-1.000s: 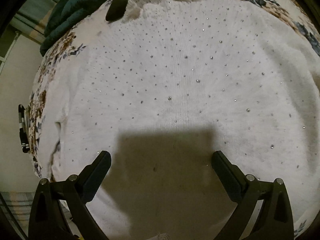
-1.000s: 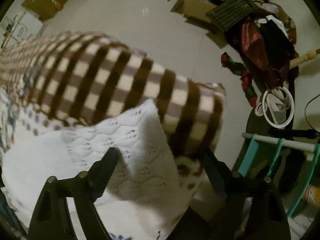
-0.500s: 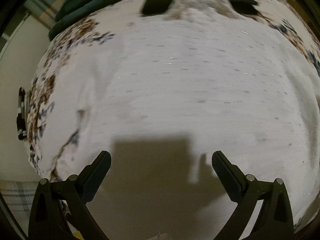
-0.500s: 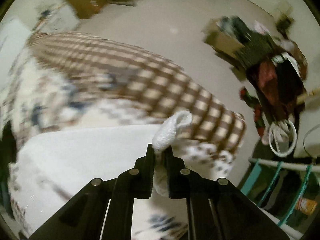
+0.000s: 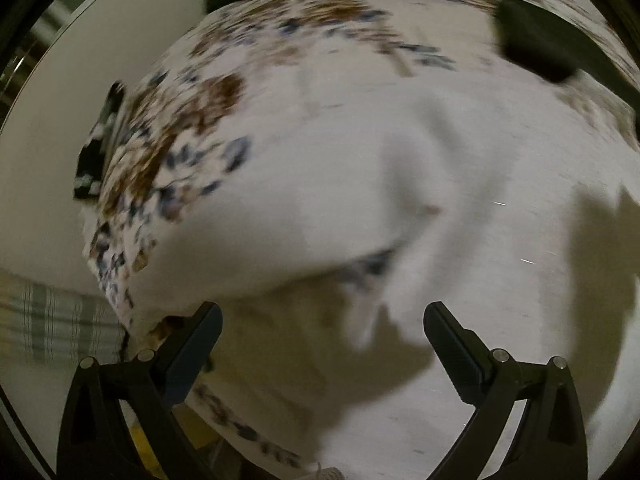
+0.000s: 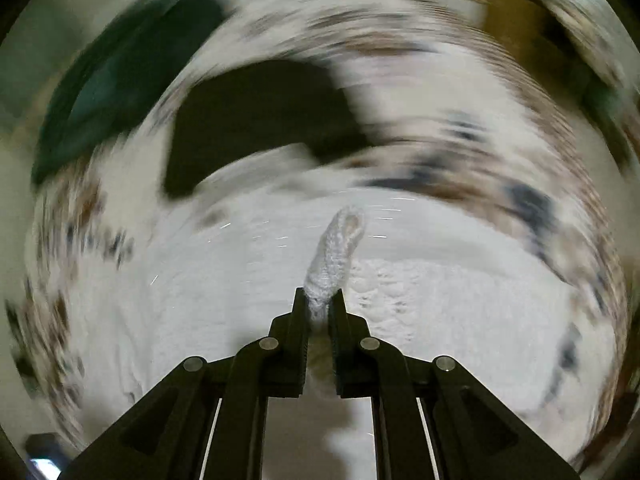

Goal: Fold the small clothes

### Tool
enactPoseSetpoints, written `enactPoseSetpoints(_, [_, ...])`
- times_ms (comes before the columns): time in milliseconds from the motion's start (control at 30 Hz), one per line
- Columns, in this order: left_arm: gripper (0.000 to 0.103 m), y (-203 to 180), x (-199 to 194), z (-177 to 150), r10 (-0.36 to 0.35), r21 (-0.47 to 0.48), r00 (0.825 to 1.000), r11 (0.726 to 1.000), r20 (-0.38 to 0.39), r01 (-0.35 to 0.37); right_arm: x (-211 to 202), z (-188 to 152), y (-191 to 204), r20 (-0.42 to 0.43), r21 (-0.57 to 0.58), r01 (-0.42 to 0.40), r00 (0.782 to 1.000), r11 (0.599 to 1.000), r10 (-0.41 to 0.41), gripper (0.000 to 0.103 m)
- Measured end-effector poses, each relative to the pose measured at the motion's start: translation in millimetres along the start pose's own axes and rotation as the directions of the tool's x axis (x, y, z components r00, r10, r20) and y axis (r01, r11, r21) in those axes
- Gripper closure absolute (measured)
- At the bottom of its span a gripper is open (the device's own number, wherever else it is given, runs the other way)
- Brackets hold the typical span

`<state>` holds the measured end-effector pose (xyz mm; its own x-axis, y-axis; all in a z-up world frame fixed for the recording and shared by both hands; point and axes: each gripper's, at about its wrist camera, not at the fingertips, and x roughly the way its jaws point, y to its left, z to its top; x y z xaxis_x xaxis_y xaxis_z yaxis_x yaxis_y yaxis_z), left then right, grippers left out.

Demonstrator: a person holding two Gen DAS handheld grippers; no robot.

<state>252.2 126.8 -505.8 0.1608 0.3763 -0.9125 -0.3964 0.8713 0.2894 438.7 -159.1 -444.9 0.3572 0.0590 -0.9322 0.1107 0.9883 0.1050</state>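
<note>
Right tool (image 6: 319, 300) swung over bed, pinching white knit sweater (image 5: 400, 200) hem | left tool (image 5: 322, 324) wide, empty, nearer sweater's near-edge fold | floral bedspread (image 5: 180, 120) beneath

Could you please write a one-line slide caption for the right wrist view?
Right gripper shut on a knitted edge of the white sweater, above a floral bedspread.

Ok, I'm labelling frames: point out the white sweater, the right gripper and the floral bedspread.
white sweater (image 6: 334, 256): right wrist view, knit fold pinched upright.
right gripper (image 6: 319, 300): right wrist view, between its fingertips.
floral bedspread (image 5: 172, 136): left wrist view, brown-and-blue printed patch.
</note>
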Motion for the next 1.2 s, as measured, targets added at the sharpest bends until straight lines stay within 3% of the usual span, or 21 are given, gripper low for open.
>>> enactPoseSetpoints(167, [0.0,43.1,22.5,2.6,0.028,-0.075,0.999,0.997,-0.019,-0.03,77.2,-21.4,150.8,-0.092,-0.315,0.01,0.995,0.949,-0.041,0.094])
enactPoseSetpoints(333, [0.0,73.2,37.9,7.6,0.032,-0.122,0.999,0.992,-0.036,-0.036,108.4,-55.8,215.6,-0.108,-0.464,0.064,0.986,0.883,-0.128,0.093])
enactPoseSetpoints(400, [0.0,85.7,39.6,7.2,0.028,-0.146,0.999,0.989,-0.037,-0.033,113.1,-59.7,205.5,-0.154,-0.445,0.053,0.979,0.894,-0.135,0.091])
enactPoseSetpoints(467, [0.0,96.8,39.7,4.7,0.024,-0.168,0.999,0.985,-0.044,-0.031,104.1,-58.0,185.7,-0.225,-0.354,-0.04,0.973,0.934,-0.044,0.075])
enactPoseSetpoints(533, [0.0,110.5,39.4,-0.7,0.016,-0.194,0.998,0.981,-0.058,-0.027,86.1,-55.6,158.8,-0.256,-0.245,-0.126,0.965,0.961,0.061,0.044])
enactPoseSetpoints(567, [0.0,120.5,39.5,-4.7,0.009,-0.212,0.998,0.977,-0.067,-0.023,71.5,-55.1,140.3,-0.244,-0.176,-0.166,0.962,0.97,0.12,0.039])
enactPoseSetpoints(667, [0.0,148.2,40.2,-17.0,-0.007,-0.259,0.996,0.966,-0.093,-0.017,31.2,-57.9,86.0,-0.182,-0.057,-0.181,0.969,0.982,0.168,0.034])
enactPoseSetpoints(800, [0.0,193.9,50.6,-33.9,-0.098,-0.381,0.984,0.924,-0.146,0.035,17.1,-69.4,42.7,-0.18,0.017,-0.102,0.978,0.995,0.103,0.033])
enactPoseSetpoints(867, [0.0,217.7,61.9,-44.6,-0.18,-0.478,0.97,0.874,-0.163,0.082,20.0,-75.5,32.0,-0.198,0.049,-0.073,0.977,0.996,0.081,0.033])
enactPoseSetpoints(933, [0.0,241.5,75.1,-58.4,-0.255,-0.595,0.955,0.795,-0.152,0.118,29.2,-78.2,19.9,-0.214,0.063,-0.047,0.975,0.997,0.06,0.033])
enactPoseSetpoints(1000, [0.001,260.0,93.6,-71.9,-0.358,-0.71,0.927,0.682,-0.113,0.176,38.9,-88.3,13.3,-0.234,0.068,-0.015,0.972,0.998,0.03,0.033])
enactPoseSetpoints(1067, [0.01,268.8,118.5,-82.5,-0.469,-0.796,0.881,0.556,-0.064,0.239,46.1,-93.6,12.8,-0.247,0.077,0.002,0.969,0.997,0.018,0.033])
enactPoseSetpoints(1133, [0.018,272.5,139.4,-89.7,-0.536,-0.853,0.844,0.451,-0.022,0.264,51.3,-97.0,15.4,-0.255,0.084,0.013,0.967,0.996,0.009,0.033])
enactPoseSetpoints(1167, [0.021,274.1,151.2,-93.4,-0.552,-0.878,0.834,0.4,-0.001,0.263,53.3,-99.0,16.7,-0.255,0.086,0.016,0.967,0.996,0.007,0.033])
enactPoseSetpoints(1200, [0.03,276.0,159.3,-95.6,-0.553,-0.895,0.833,0.368,0.009,0.254,55.0,-100.6,18.0,-0.255,0.087,0.021,0.967,0.996,0.002,0.033])
